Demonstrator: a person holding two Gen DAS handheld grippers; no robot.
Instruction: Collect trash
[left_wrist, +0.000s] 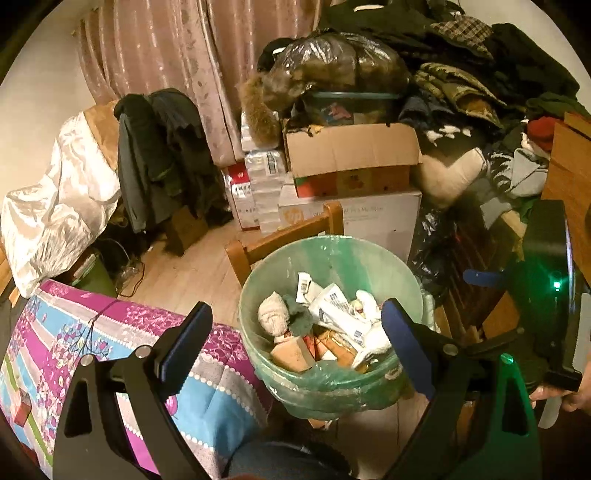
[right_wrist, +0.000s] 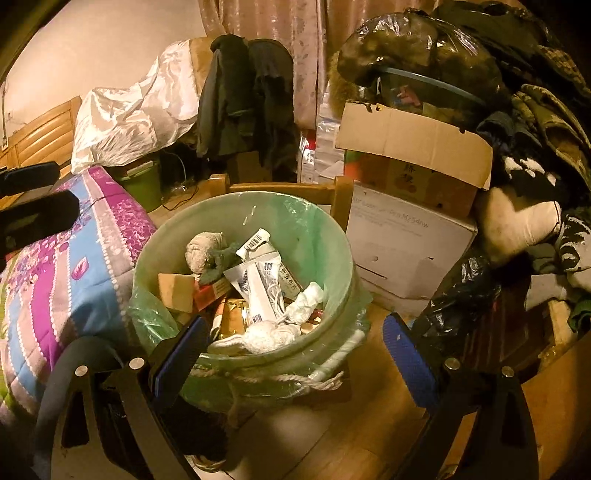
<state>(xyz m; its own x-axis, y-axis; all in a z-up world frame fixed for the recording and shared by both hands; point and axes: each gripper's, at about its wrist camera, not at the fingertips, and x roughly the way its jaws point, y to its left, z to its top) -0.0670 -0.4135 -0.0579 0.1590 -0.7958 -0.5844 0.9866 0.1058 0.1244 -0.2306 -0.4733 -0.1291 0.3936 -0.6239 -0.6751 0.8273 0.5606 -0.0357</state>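
Round green-lined trash bin (right_wrist: 242, 280) centre frame, straight ahead between spread, empty right tool (right_wrist: 295, 354); left tool (left_wrist: 295, 354) likewise spread.

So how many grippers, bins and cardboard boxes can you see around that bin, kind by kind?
Grippers: 2, the left gripper and the right gripper, both open and empty.
Trash bins: 1, the green-lined bin.
Boxes: 2, a brown cardboard box stacked on a white box.
Total: 5.

Place: a messy bedroom at home
Clues: bed quilt (left_wrist: 110, 354), pink curtains (left_wrist: 177, 66), clothes pile (left_wrist: 480, 74), stacked boxes (left_wrist: 351, 155)
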